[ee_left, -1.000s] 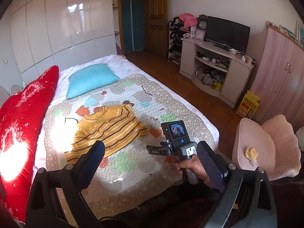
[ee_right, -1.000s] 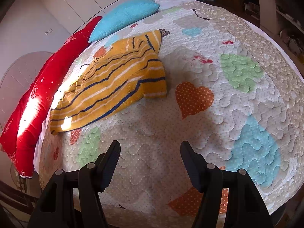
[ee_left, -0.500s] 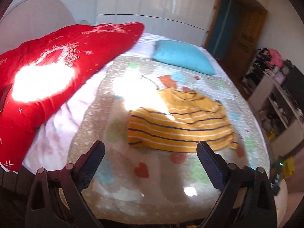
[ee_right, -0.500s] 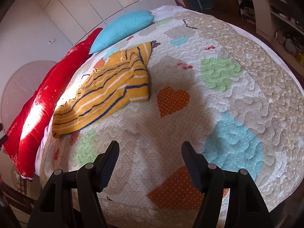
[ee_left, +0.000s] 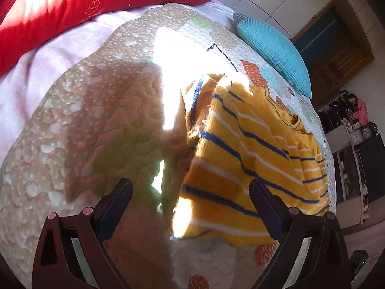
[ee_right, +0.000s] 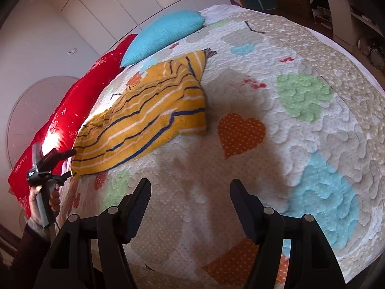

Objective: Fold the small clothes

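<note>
Sweater [ee_left: 252,159] hem washed out by sun glare, both grippers [ee_left: 190,207] [ee_right: 190,204] spread wide, holding nothing.

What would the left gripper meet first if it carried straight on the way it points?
Probably the hem edge of the yellow knitted sweater with blue and white stripes, lying on the patchwork quilt. The left gripper, jaws open, straddles that edge; depth is unclear.

Lying across the bed — a heart-patterned quilt [ee_right: 300,125], a turquoise pillow [ee_right: 163,35] sitting near its head, a red cushion [ee_left: 79,7] running along one side.
</note>
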